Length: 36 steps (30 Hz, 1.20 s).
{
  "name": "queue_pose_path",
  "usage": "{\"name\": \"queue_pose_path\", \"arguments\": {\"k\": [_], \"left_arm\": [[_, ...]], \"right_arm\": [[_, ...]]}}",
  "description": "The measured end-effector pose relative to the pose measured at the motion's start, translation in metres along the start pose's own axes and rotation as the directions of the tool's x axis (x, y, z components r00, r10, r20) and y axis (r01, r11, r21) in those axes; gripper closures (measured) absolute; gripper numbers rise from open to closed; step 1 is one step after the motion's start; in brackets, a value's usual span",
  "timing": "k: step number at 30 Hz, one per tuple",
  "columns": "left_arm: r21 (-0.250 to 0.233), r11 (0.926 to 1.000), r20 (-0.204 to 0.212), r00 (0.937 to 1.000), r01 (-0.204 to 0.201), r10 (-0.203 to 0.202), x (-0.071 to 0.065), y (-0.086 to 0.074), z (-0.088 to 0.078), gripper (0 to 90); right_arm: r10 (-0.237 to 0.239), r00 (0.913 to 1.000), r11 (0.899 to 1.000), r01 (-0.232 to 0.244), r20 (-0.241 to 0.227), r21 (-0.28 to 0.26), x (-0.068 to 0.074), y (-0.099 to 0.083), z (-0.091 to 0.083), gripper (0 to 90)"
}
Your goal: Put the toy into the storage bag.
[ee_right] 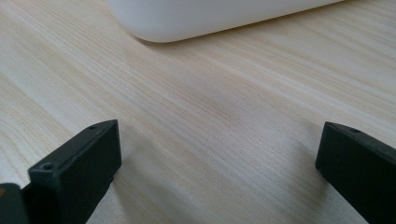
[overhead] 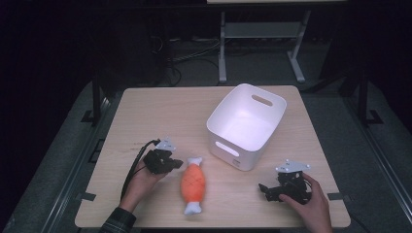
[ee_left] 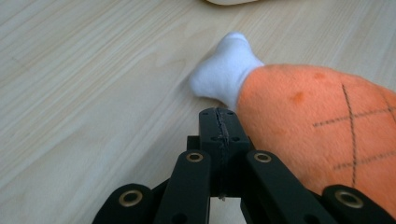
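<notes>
An orange plush drumstick toy (overhead: 194,184) with white bone ends lies on the wooden table (overhead: 160,116), near the front middle. My left gripper (overhead: 178,164) rests just left of its upper end, jaws pressed together with nothing between them. In the left gripper view the shut gripper (ee_left: 220,122) sits beside the toy's orange body (ee_left: 322,126), close to its white knob (ee_left: 224,70). My right gripper (overhead: 265,189) lies at the front right, held by a hand, pointing left. Its jaws stand wide apart over bare wood in the right gripper view, gripper (ee_right: 219,154).
A white plastic bin (overhead: 246,125) with handle slots stands right of centre, empty inside; its rounded lower edge (ee_right: 210,21) lies ahead of the right gripper. A table frame (overhead: 262,39) and cables stand on the dark floor beyond.
</notes>
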<state>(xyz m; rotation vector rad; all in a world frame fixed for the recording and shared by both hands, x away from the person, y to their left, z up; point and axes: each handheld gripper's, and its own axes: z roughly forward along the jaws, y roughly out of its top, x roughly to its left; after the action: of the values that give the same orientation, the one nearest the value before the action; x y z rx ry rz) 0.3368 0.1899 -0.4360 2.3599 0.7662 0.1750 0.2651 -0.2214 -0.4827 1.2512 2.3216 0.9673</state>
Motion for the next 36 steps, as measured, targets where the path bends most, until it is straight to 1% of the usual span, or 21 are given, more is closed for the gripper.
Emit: {"name": "queue_pose_path", "arguments": {"k": [3,10,12,13,14,15,16,20,22,24,26,29,31,32,33,35,36], "left_arm": [[0.015,0.9998,0.0,0.9999,-0.012,0.012,0.0,0.004,0.006,89.6],[0.023,0.9994,-0.001,0.9996,-0.027,0.027,-0.003,0.01,0.018,89.6],[0.031,0.9988,0.003,0.9993,-0.037,0.037,-0.003,0.012,0.018,89.7],[0.025,0.9993,0.006,0.9996,-0.029,0.029,-0.004,0.013,0.019,89.7],[0.028,0.999,0.006,0.9993,-0.036,0.036,-0.004,0.014,0.02,89.7],[0.026,0.9991,0.01,0.9994,-0.033,0.033,-0.004,0.015,0.021,89.7],[0.034,0.9986,0.009,0.9992,-0.04,0.04,-0.005,0.016,0.022,89.7],[0.027,0.998,0.013,0.9983,-0.057,0.056,-0.008,0.024,0.025,89.7],[0.024,0.998,0.022,0.9981,-0.058,0.058,-0.01,0.027,0.028,89.6],[0.027,0.9971,0.026,0.9972,-0.072,0.071,-0.012,0.03,0.029,89.7],[0.019,0.9975,0.034,0.9971,-0.069,0.068,-0.014,0.033,0.032,89.7],[0.026,0.996,0.041,0.9955,-0.086,0.085,-0.016,0.035,0.035,89.6],[0.024,0.9959,0.046,0.9952,-0.087,0.086,-0.017,0.037,0.037,89.7],[0.016,0.9968,0.048,0.9958,-0.079,0.078,-0.019,0.038,0.039,89.7],[0.023,0.9961,0.055,0.995,-0.085,0.084,-0.019,0.038,0.039,89.6],[0.02,0.996,0.061,0.9944,-0.087,0.086,-0.021,0.04,0.041,89.6],[0.028,0.9949,0.062,0.9935,-0.097,0.095,-0.022,0.042,0.042,89.7]], "right_arm": [[0.001,1.0,1.0,-0.001,0.0,0.0,0.0,0.0,0.0,0.0],[0.002,1.0,1.0,-0.002,0.0,0.0,0.0,0.0,0.0,0.0],[0.001,1.0,1.0,-0.001,0.0,0.0,0.0,0.0,0.0,0.0],[0.001,1.0,1.0,-0.001,0.0,0.0,0.0,0.0,0.0,0.0],[0.001,1.0,1.0,-0.001,0.0,0.0,0.0,0.0,0.0,0.0],[0.0,1.0,1.0,0.0,0.0,-0.001,0.0,0.0,0.0,0.0],[0.001,1.0,1.0,-0.001,0.0,0.0,0.0,0.0,0.0,0.0],[0.001,1.0,1.0,-0.001,0.0,0.0,0.0,0.0,0.0,0.0],[0.001,1.0,1.0,-0.001,0.0,-0.001,0.0,0.0,0.0,0.0],[0.002,1.0,1.0,-0.002,0.0,0.0,0.0,0.0,0.0,0.0],[0.001,1.0,1.0,-0.001,0.0,0.0,0.0,0.0,0.0,0.0],[0.001,1.0,1.0,-0.001,0.0,-0.001,0.0,0.0,0.0,0.0],[0.001,1.0,1.0,-0.001,0.0,0.0,0.0,0.0,0.0,0.0],[0.001,1.0,1.0,-0.001,0.0,-0.001,0.0,0.0,0.0,0.0],[0.001,1.0,1.0,-0.001,0.0,0.0,0.0,0.0,0.0,0.0],[0.001,1.0,1.0,-0.001,0.0,-0.001,0.0,0.0,0.0,0.0],[0.001,1.0,1.0,-0.001,0.0,-0.001,0.0,0.0,0.0,0.0]]}}
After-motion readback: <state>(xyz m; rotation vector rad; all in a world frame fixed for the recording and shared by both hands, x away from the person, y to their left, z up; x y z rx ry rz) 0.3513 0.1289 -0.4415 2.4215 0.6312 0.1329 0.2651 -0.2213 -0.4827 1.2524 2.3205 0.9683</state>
